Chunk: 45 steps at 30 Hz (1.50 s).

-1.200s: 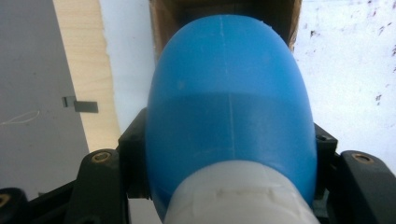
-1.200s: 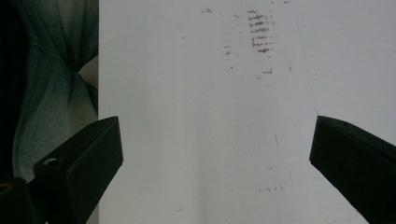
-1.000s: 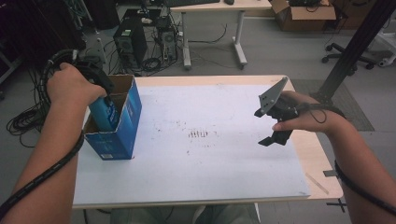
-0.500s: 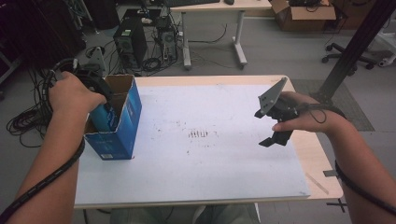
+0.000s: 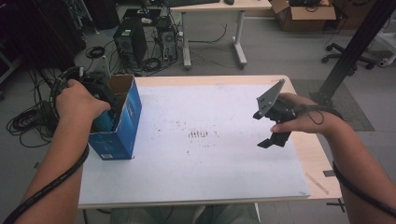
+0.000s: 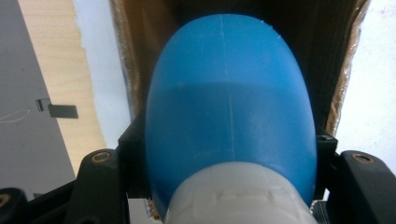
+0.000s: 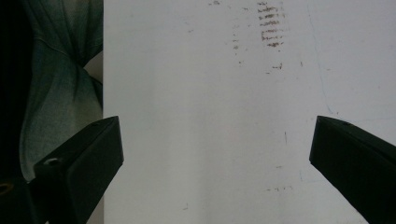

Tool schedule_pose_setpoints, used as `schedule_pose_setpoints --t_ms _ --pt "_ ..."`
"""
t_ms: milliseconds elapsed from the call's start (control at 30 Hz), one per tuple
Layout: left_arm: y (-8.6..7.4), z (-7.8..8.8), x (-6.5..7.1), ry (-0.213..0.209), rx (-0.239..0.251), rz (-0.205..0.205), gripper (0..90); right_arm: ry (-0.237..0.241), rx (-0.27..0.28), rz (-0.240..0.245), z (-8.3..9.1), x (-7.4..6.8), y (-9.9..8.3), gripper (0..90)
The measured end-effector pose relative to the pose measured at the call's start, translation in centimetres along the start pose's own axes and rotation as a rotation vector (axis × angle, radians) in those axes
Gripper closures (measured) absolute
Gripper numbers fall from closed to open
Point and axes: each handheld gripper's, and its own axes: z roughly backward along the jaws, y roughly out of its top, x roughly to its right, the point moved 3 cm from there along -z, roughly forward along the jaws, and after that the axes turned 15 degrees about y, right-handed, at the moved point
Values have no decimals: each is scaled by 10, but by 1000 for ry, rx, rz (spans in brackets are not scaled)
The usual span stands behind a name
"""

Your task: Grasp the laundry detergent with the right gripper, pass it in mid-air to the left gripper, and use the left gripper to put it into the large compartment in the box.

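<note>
A blue bottle (image 6: 229, 107) with a white cap sits between the jaws of my left gripper (image 6: 229, 144), which is shut on it. The bottle points down into an open blue cardboard box (image 5: 122, 127) at the table's left edge, and its brown inner wall (image 6: 140, 56) surrounds the bottle. From above, the person's left hand covers my left gripper (image 5: 103, 108) at the box's mouth, with a bit of the bottle (image 5: 99, 123) showing. My right gripper (image 5: 270, 142) hovers over the table's right side, open, nothing between its jaws (image 7: 212, 154).
A white sheet (image 5: 201, 163) covers the wooden table (image 5: 303, 154) and bears dark smudges (image 5: 201, 134) in the middle. Behind the table stand computer towers (image 5: 126, 44) and a desk (image 5: 215, 7). Cables (image 5: 28, 121) lie on the floor at left. A black post (image 5: 355, 46) rises at right.
The left hand has sunk, taking the blue bottle deeper into the box. The right hand and its gripper have kept still.
</note>
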Motion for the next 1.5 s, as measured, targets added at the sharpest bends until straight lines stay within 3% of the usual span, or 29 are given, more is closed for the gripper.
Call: schedule_pose_setpoints --t_ms 500,1100,1500 --pt "2 -17 10 0 -14 -21 380 10 4 -5 -5 1 -4 30" --pt "1 -32 11 13 -24 -28 379 17 4 -3 -10 3 -4 29" --pt "0 -33 9 7 -23 -43 374 16 5 -8 -9 3 -4 28"
